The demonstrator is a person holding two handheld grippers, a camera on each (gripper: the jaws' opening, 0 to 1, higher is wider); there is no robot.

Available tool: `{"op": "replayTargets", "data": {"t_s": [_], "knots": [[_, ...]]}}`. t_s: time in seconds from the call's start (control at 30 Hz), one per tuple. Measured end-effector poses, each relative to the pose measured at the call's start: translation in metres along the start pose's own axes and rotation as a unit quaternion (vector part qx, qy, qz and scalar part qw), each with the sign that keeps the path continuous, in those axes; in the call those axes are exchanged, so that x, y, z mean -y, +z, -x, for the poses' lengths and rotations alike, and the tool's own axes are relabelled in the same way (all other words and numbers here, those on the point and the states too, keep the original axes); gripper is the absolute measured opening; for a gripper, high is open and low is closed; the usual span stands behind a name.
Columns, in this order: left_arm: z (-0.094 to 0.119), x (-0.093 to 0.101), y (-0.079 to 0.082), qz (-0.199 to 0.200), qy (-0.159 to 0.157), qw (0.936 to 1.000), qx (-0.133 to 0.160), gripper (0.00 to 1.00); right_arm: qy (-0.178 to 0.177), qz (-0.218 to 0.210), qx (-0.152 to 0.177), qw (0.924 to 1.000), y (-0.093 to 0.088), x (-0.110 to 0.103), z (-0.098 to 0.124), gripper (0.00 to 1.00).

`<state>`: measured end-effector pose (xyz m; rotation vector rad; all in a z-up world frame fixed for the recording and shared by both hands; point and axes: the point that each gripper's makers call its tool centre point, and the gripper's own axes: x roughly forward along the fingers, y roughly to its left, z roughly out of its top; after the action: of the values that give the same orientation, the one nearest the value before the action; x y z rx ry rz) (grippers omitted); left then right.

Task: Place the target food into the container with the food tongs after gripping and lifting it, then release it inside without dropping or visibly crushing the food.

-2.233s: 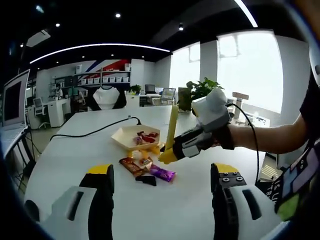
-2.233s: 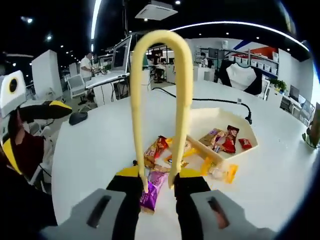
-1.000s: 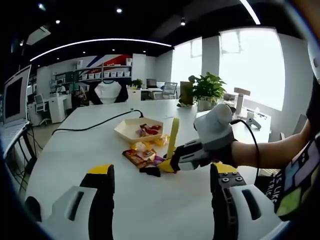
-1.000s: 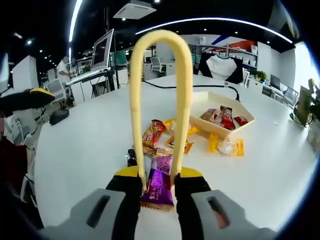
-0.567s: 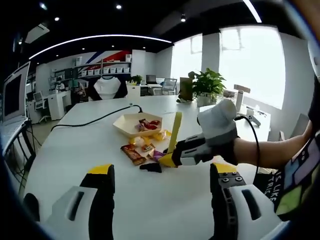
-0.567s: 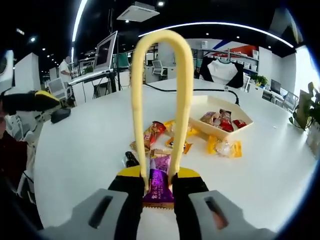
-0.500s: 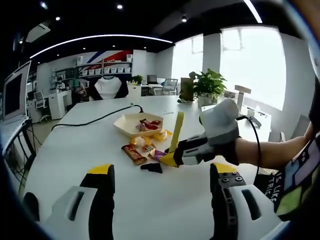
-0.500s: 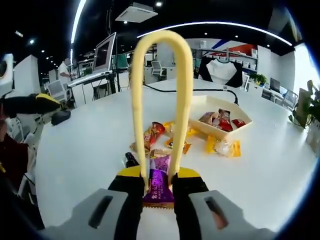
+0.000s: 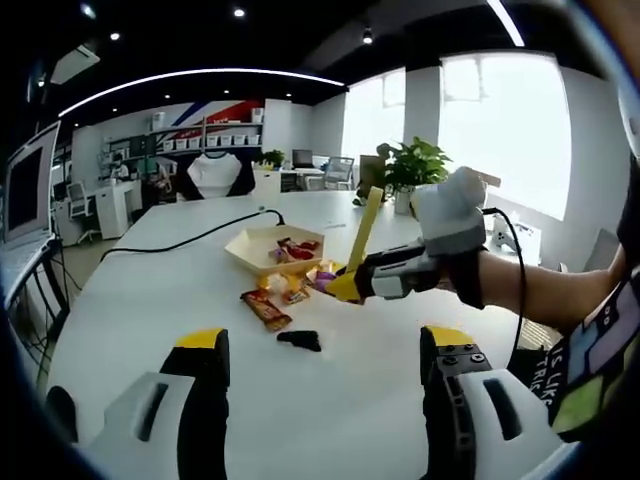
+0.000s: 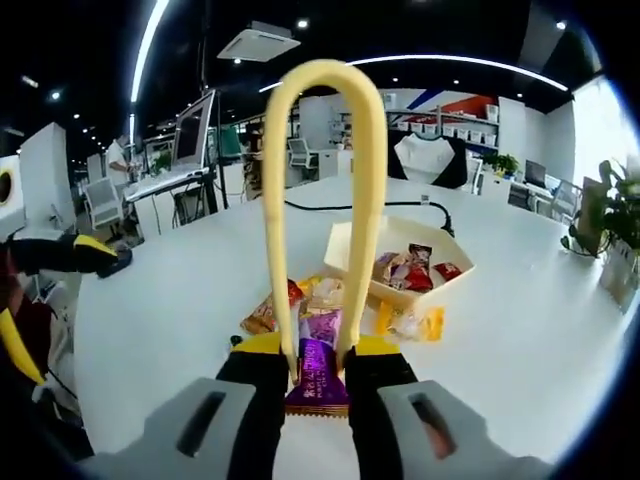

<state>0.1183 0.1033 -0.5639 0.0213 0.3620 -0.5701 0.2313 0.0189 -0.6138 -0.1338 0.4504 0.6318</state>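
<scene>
Right gripper (image 10: 318, 372) squeezes yellow plastic food tongs (image 10: 318, 200) narrow, pinching purple foil-wrapped candy bar (image 10: 318, 378) short of cream hexagonal paper tray (image 10: 345, 245); left gripper (image 9: 325, 385) wide, idle.

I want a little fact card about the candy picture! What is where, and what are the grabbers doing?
right gripper: shut on the yellow tongs
yellow tongs: pinching a purple candy, lifted off the table
left gripper: open, holding nothing
container: beige tray on the white table, some wrapped snacks inside
loose snacks: orange-brown bar and small dark piece lying on the table
black cable: lying across the table
</scene>
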Motion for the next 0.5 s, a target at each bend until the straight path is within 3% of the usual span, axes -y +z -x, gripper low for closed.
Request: {"op": "replayTargets", "data": {"t_s": [0.23, 0.5], "knots": [[0.001, 0.003, 0.002, -0.004, -0.007, 1.0, 0.001, 0.83, -0.008, -0.003, 0.005, 0.9999, 0.015, 0.021, -0.002, 0.18], [0.0, 0.004, 0.004, -0.002, -0.007, 1.0, 0.003, 0.83, -0.022, 0.035, 0.012, 0.9991, 0.041, 0.045, -0.01, 0.18]]}}
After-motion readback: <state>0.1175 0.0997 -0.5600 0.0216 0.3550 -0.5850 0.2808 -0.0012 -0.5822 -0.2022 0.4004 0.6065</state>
